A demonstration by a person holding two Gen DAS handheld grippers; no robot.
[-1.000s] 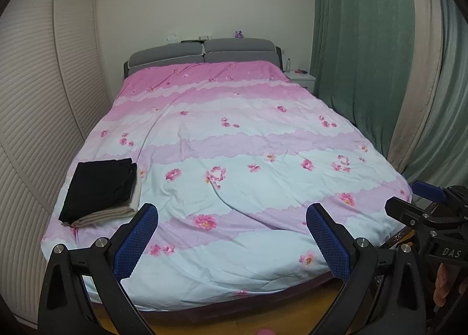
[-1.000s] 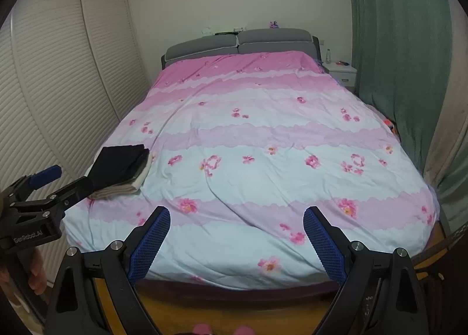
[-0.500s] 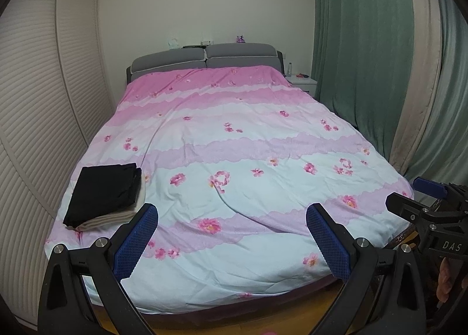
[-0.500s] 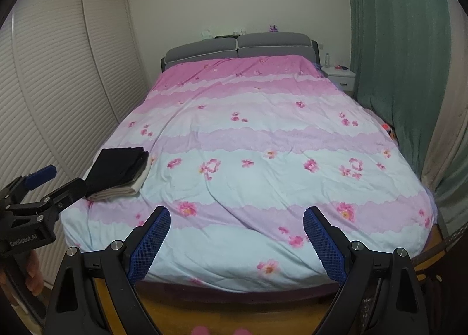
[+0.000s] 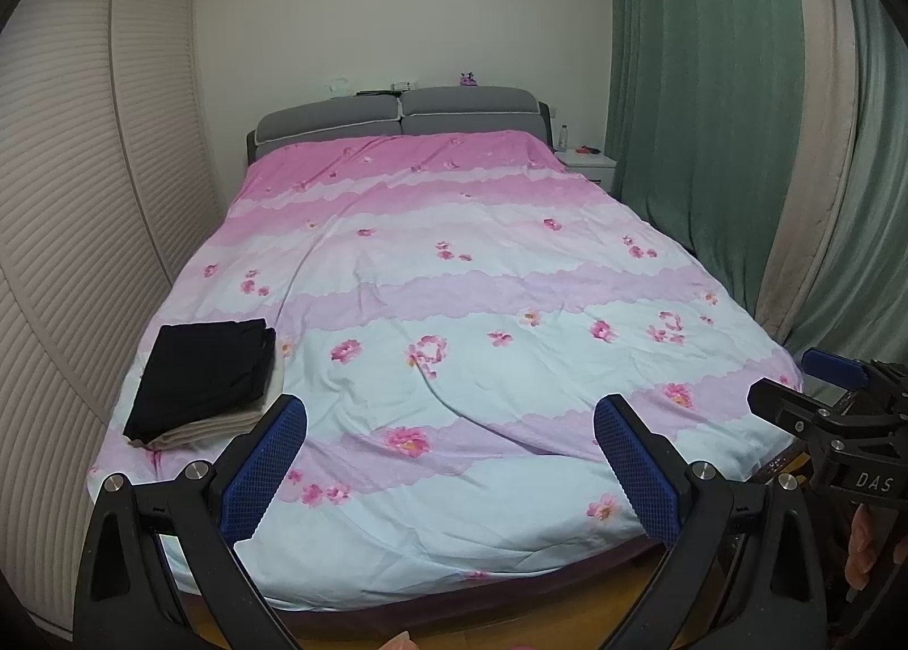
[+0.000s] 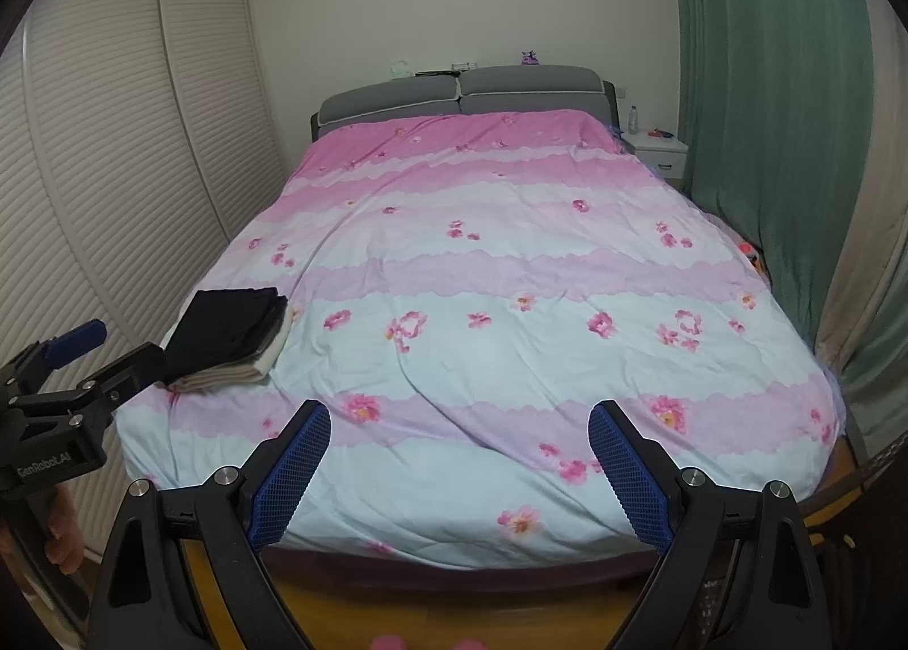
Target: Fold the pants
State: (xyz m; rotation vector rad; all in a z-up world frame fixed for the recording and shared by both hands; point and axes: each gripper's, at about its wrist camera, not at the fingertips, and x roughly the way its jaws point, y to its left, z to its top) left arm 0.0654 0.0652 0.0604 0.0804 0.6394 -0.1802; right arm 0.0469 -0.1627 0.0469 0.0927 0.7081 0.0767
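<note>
A folded stack, black pants (image 5: 204, 372) on top of beige pants (image 5: 227, 423), lies at the bed's near left corner; it also shows in the right wrist view (image 6: 232, 329). My left gripper (image 5: 451, 457) is open and empty, held off the foot of the bed. My right gripper (image 6: 459, 457) is open and empty, also off the foot of the bed. Each gripper shows at the edge of the other's view: the right one (image 5: 834, 423), the left one (image 6: 74, 389).
The bed (image 5: 482, 264) has a pink and pale blue floral cover. Slatted wardrobe doors (image 5: 74, 196) stand on the left. Green curtains (image 5: 709, 110) hang on the right. A white nightstand (image 6: 658, 153) is at the far right. Wooden floor (image 6: 454, 610) lies below.
Both grippers have drawn back and risen slightly from the bed, so the bed sits lower and farther in both views. The jaws stay open. The folded stack has not moved.
</note>
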